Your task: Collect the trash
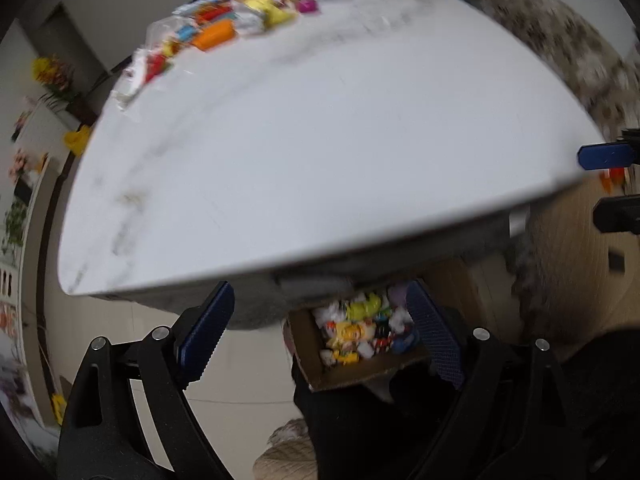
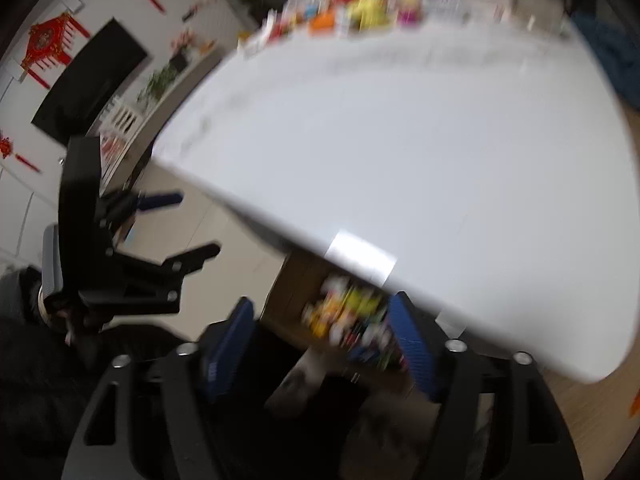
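Hovering over the box under the near edge of the table, the left gripper and right gripper both stand wide open with nothing between the ribbed blue pads, so the drop seems done. The next good move is probably to reach for the wrappers heaped at the far edge and pinch one piece at a time. The wrappers look thin, crinkly and glossy; the box is brown cardboard, the table smooth white marble-like stone.
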